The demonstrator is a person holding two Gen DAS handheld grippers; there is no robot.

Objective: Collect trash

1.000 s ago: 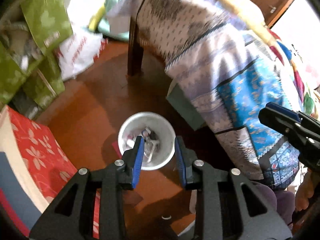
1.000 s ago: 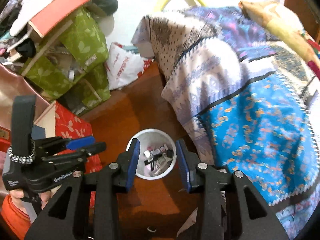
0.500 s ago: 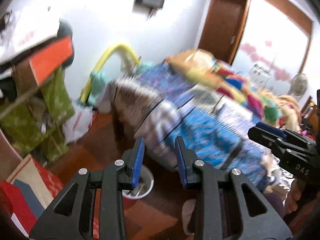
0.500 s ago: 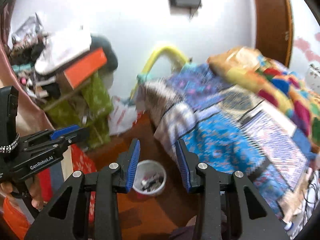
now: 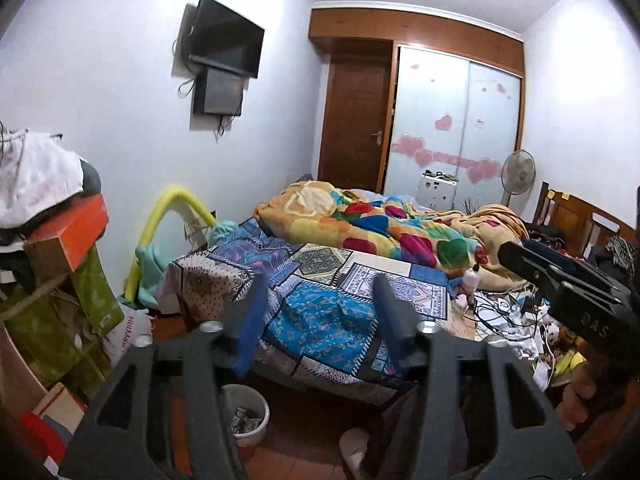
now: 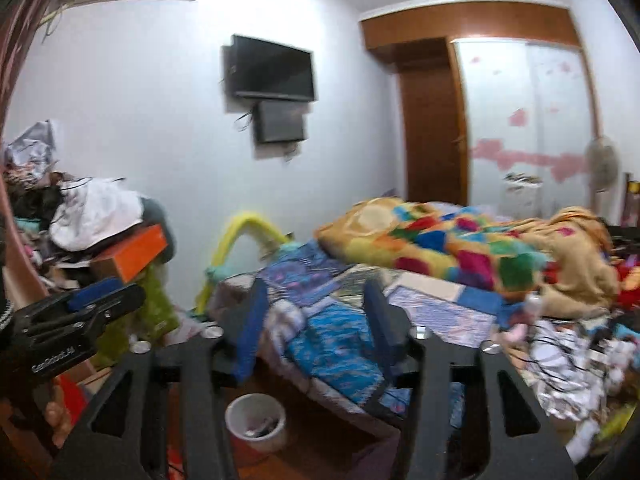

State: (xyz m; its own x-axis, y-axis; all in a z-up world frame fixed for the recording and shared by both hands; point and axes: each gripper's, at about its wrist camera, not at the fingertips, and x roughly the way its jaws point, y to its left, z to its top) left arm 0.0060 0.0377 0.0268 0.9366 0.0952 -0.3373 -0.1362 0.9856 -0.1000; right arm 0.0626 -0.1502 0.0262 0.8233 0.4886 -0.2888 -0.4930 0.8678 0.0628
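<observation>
Jaws wide apart on both the left gripper (image 5: 316,316) and right gripper (image 6: 312,316), nothing held.

The trash bin (image 5: 250,410) with scraps inside sits on the reddish-brown floor (image 5: 296,460) just beside the bed (image 5: 328,312). Messy bedroom overall: colorful blanket (image 5: 376,228), TV (image 5: 226,42) on the white wall, fan (image 5: 518,170) by the wardrobe (image 5: 452,120).

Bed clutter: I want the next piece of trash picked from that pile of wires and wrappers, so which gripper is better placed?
Probably right. The clutter lies on the right side; the right gripper is open, empty and nearer. The left gripper, also open, sits toward the bin.
</observation>
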